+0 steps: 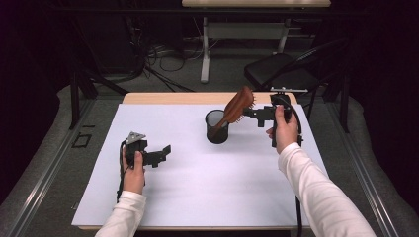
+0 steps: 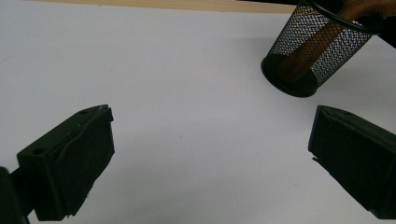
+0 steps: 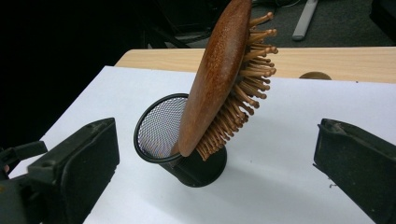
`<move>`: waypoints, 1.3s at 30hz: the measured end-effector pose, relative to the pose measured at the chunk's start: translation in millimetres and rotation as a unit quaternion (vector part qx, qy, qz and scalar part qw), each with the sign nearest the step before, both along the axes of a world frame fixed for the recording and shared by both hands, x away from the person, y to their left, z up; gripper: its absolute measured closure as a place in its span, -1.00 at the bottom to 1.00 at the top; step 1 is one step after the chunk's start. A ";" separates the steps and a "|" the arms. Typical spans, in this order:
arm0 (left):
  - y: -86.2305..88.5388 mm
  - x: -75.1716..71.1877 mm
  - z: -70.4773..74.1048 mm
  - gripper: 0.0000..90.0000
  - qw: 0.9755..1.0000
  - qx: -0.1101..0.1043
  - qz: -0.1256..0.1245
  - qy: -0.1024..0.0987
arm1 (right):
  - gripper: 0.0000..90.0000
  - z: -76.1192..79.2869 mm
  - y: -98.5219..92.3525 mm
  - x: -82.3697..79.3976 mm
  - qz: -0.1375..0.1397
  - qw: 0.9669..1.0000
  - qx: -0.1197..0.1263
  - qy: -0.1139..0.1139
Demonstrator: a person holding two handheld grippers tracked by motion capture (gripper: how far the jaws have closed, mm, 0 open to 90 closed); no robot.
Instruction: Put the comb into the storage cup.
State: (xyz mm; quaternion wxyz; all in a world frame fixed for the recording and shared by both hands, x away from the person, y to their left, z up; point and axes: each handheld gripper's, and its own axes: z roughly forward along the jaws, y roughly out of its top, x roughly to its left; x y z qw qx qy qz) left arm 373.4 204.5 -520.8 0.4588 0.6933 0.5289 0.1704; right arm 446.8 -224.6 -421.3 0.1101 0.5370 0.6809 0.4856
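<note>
A brown wooden hairbrush (image 1: 238,104) stands handle-down in a black mesh cup (image 1: 217,127) at the middle back of the white sheet and leans right. My right gripper (image 1: 247,114) is open just right of the brush head. In the right gripper view the hairbrush (image 3: 219,79), bristles to the right, rises from the cup (image 3: 159,126) beyond the right gripper (image 3: 217,135), whose jaws stand wide apart. My left gripper (image 1: 165,152) is open and holds nothing at the left, low over the sheet. The left gripper (image 2: 210,154) faces the cup (image 2: 289,35) and the brush handle (image 2: 310,46) inside.
A white sheet (image 1: 197,177) covers the wooden table (image 1: 173,98), whose bare far edge shows behind the cup. A black chair (image 1: 281,69) and a desk leg (image 1: 205,54) stand on the floor past the table.
</note>
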 end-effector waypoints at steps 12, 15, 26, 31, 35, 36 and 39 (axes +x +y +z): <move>2.5 0.0 0.5 -0.99 1.000 -0.002 0.003 0.000 | -1.00 -2.9 -8.5 -5.9 -0.005 1.000 -0.011 -0.004; 3.0 -0.1 0.6 -0.99 1.000 -0.003 0.005 -0.001 | -1.00 -3.4 -9.9 -7.6 -0.009 1.000 -0.019 -0.006; 5.2 -0.7 1.7 -0.99 1.000 -0.006 0.007 -0.002 | -1.00 -7.2 -15.0 -17.2 -0.023 0.999 -0.022 -0.012; 6.8 -0.7 1.5 -0.99 1.000 -0.009 0.009 0.001 | -1.00 -10.4 -15.8 -21.2 -0.020 0.999 -0.026 -0.011; 6.5 -0.2 2.6 -0.99 1.000 -0.012 0.007 0.000 | -1.00 -13.5 -17.9 -25.9 -0.020 0.999 -0.022 -0.011; 6.2 0.0 2.9 -0.99 1.000 -0.015 0.007 0.000 | -1.00 -14.6 -18.3 -27.0 -0.020 0.999 -0.023 -0.013; 6.2 0.7 4.1 -0.99 1.000 -0.012 0.004 0.001 | -1.00 -17.2 -20.2 -30.8 -0.020 0.999 -0.029 -0.012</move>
